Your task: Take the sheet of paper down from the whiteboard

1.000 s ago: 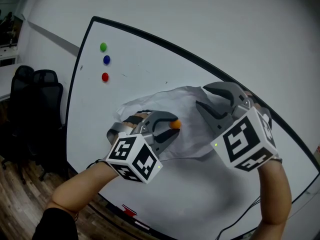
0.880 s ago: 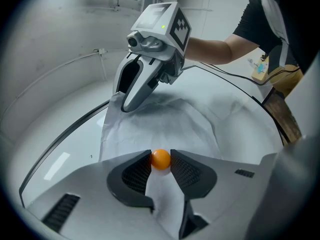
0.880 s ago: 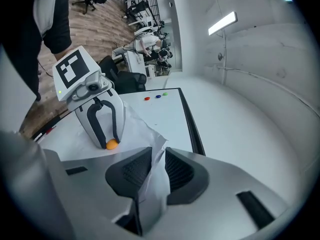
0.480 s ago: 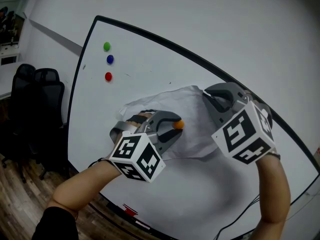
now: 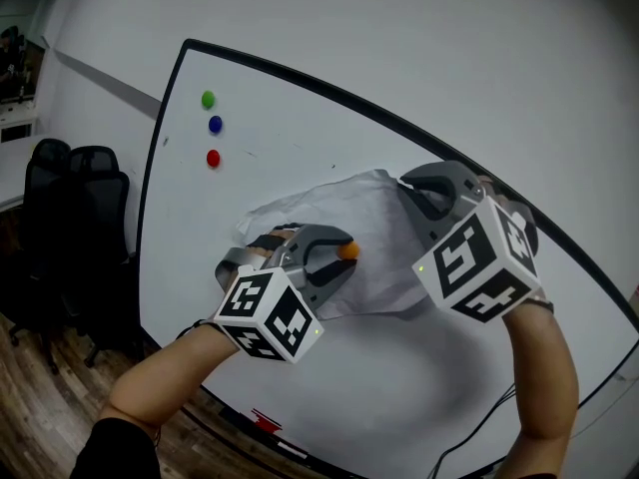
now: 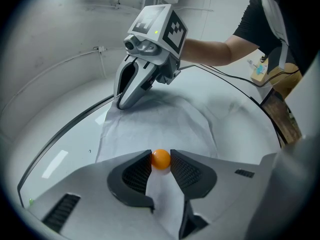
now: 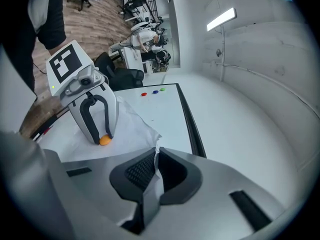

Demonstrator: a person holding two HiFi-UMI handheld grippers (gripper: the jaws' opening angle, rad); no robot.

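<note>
A crumpled white sheet of paper (image 5: pixel 344 223) lies against the whiteboard (image 5: pixel 250 88). An orange magnet (image 5: pixel 347 251) sits on the sheet's lower middle, and my left gripper (image 5: pixel 344 251) is shut on it; both pads press the ball (image 6: pixel 160 159) in the left gripper view. My right gripper (image 5: pixel 407 186) is at the sheet's upper right corner. Its jaws have just been closing and now pinch the paper's edge (image 7: pixel 154 181) between the pads. The right gripper view also shows the left gripper (image 7: pixel 104 140) on the magnet.
Green (image 5: pixel 208 99), blue (image 5: pixel 215 125) and red (image 5: pixel 213 158) magnets stick to the board's upper left. Black office chairs (image 5: pixel 70 198) stand left of the board. A red marker (image 5: pixel 264 422) lies on the board's bottom ledge. A cable (image 5: pixel 479 432) hangs at lower right.
My right gripper's jaws went from wide open to shut on the paper's upper right corner. The left gripper stayed on the orange magnet.
</note>
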